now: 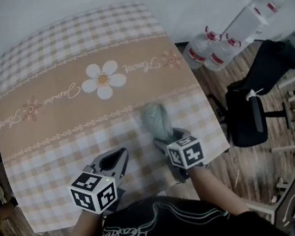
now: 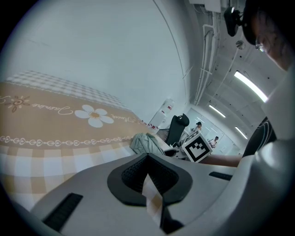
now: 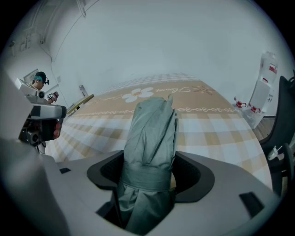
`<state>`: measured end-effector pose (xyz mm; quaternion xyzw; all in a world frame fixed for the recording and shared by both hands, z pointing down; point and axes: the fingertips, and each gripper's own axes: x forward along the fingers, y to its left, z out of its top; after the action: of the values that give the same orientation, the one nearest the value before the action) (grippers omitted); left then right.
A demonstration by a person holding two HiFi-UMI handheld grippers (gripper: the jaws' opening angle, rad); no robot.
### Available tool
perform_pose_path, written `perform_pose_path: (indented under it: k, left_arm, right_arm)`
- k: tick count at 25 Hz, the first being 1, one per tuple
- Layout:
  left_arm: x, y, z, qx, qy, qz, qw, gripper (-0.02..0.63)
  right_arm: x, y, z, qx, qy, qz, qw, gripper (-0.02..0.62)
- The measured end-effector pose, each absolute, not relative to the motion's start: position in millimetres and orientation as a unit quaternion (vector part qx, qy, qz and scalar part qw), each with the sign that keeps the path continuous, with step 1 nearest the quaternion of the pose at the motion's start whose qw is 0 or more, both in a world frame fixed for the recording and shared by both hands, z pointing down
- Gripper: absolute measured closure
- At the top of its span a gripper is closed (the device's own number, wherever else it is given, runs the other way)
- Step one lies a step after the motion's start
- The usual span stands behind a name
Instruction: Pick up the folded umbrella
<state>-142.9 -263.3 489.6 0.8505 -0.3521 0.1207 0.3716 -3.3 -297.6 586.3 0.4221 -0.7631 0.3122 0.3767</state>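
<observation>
— Any containers?
— Clear jugs (image 1: 219, 49) beside the table (image 1: 72, 54); I can't tell their contents.
— The umbrella?
— My right gripper (image 3: 150, 177) clamps the folded umbrella (image 3: 152, 138), grey-green with a strap round its middle, over the tablecloth's near right part. My left gripper (image 2: 148, 182) has its jaws nearly together, empty.

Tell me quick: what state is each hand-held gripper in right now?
Left hand-held gripper: closed, holding nothing.
Right hand-held gripper: closed on the folded umbrella.
</observation>
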Motion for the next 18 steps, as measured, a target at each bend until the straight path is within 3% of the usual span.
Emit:
perform_pose_path:
  k: [18]
  left_arm:
    - [-152.4, -255.4, 502.6, 0.838, -0.355, 0.115, 0.398, 0.611]
  right_arm:
    - [-2.6, -300.7, 592.3, 0.424, -0.758, 0.314, 0.383, 0.296]
